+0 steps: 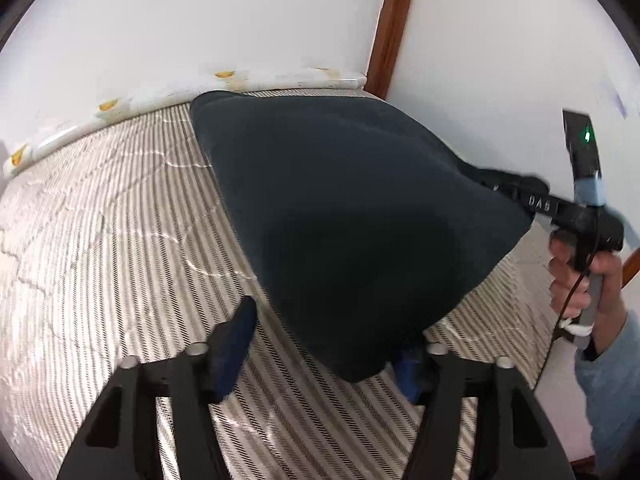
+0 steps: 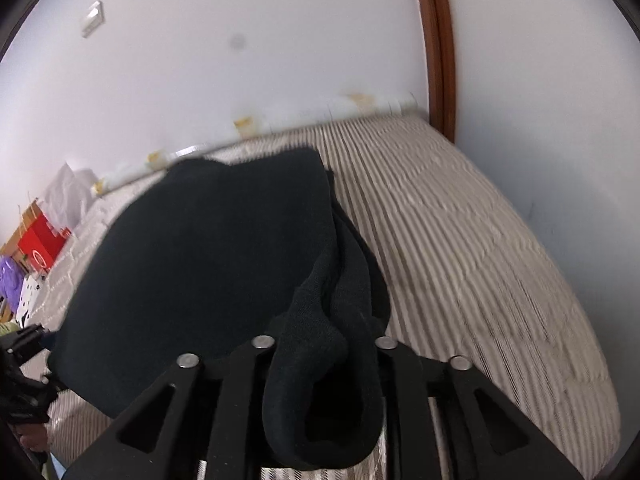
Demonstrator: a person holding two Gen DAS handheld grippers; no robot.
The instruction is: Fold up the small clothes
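Note:
A dark navy garment (image 1: 340, 220) hangs above the striped mattress (image 1: 120, 240), stretched between the two grippers. My left gripper (image 1: 324, 344) has its jaws apart; the left blue finger (image 1: 236, 344) is bare, and the cloth drapes over the right finger (image 1: 408, 372). My right gripper (image 2: 320, 364) is shut on a bunched edge of the garment (image 2: 208, 264), which folds down between its jaws. In the left wrist view the right gripper (image 1: 520, 196) holds the cloth's far corner, with a hand on its handle.
The striped mattress (image 2: 460, 240) lies against white walls, with a brown wooden post (image 1: 390, 28) at the corner. A red box (image 2: 40, 246) and purple and white items (image 2: 12, 280) sit at the far left beyond the mattress.

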